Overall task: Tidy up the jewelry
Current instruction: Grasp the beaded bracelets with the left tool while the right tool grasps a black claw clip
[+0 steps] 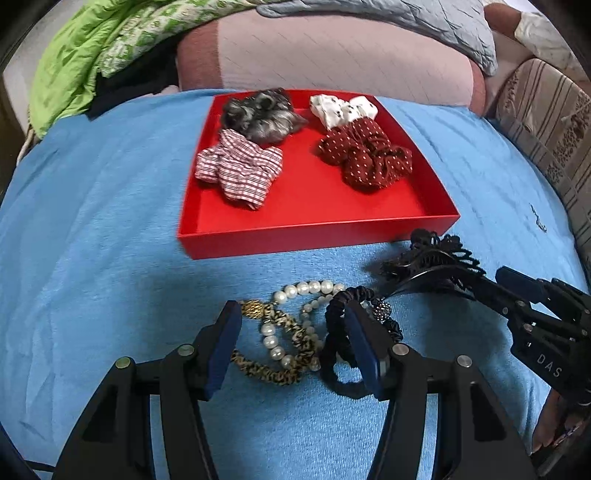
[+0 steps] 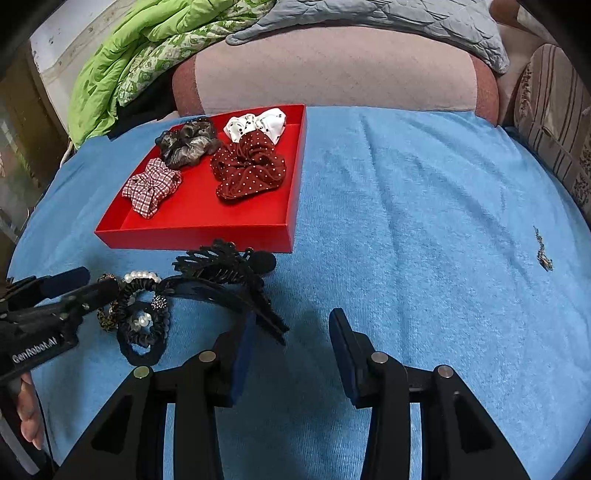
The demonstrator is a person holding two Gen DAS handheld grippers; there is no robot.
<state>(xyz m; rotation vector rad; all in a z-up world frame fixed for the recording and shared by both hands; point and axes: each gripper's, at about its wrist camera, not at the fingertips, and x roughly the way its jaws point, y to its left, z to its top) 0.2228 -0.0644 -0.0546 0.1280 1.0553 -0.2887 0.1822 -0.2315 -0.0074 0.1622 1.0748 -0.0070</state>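
A red tray (image 1: 317,229) (image 2: 192,232) on the blue towel holds several scrunchies: checked (image 1: 240,170), grey (image 1: 262,114), white (image 1: 343,109) and dark red dotted (image 1: 369,155). In front of it lies a pile: pearl bracelet (image 1: 273,343), leopard hair tie (image 1: 295,339), black scrunchie (image 1: 336,332) (image 2: 144,332) and black claw clips (image 1: 432,266) (image 2: 225,273). My left gripper (image 1: 291,332) is open, its fingers straddling the pearl and leopard pieces. My right gripper (image 2: 291,332) is open and empty over bare towel, its left finger by a clip.
Green quilt (image 2: 129,66), pink cushion (image 1: 343,59) and grey pillow (image 2: 388,14) lie behind the tray. A striped cushion (image 1: 546,122) sits at the right. The towel (image 2: 424,221) stretches right of the tray, with a small embroidered logo (image 2: 543,254).
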